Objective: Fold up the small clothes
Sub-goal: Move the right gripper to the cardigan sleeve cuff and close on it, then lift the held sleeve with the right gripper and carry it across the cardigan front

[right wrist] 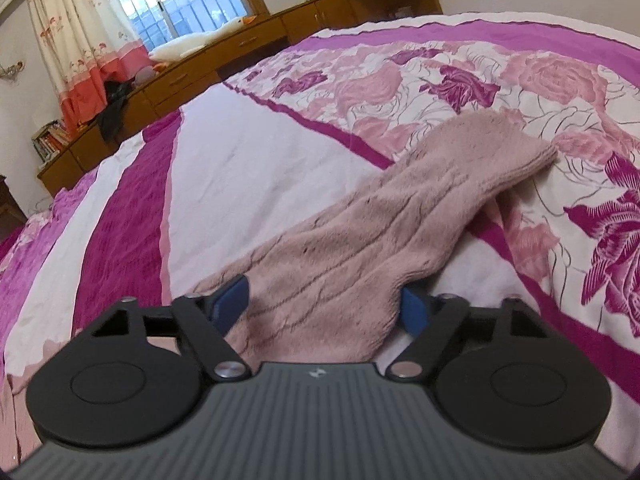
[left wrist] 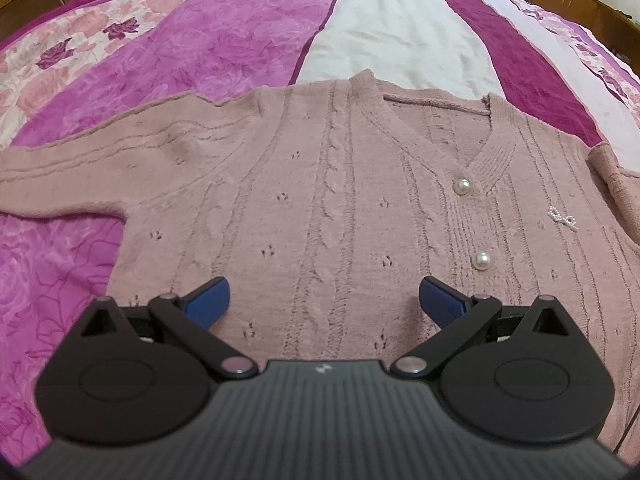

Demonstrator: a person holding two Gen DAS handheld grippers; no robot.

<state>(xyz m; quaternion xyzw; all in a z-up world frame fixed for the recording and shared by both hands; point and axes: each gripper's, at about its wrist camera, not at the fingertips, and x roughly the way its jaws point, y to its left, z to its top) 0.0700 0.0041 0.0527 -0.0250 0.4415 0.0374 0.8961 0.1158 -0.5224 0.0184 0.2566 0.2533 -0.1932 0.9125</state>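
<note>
Cardigan [left wrist: 340, 184], dusty pink cable knit with a V-neck and pearl buttons [left wrist: 461, 187], lies flat and front-up on the bed, spread over a bedspread [left wrist: 224, 40] of magenta, white and rose-print panels. One sleeve [left wrist: 80, 172] stretches out sideways from the cardigan's body in the left wrist view; a small beaded bow [left wrist: 563, 218] sits on the chest beyond the button band. The left claw [left wrist: 324, 300] hovers over the cardigan's lower front, its blue pads [left wrist: 210, 300] spread wide with nothing gripped. In the right wrist view the cardigan's other sleeve [right wrist: 420, 208] runs away across the bedspread, and the right claw [right wrist: 326, 304] straddles its near end, partly closed, pads at either edge of the knit; whether they press it I cannot tell. Wooden cabinets [right wrist: 248, 36] line the wall beyond the cardigan.
</note>
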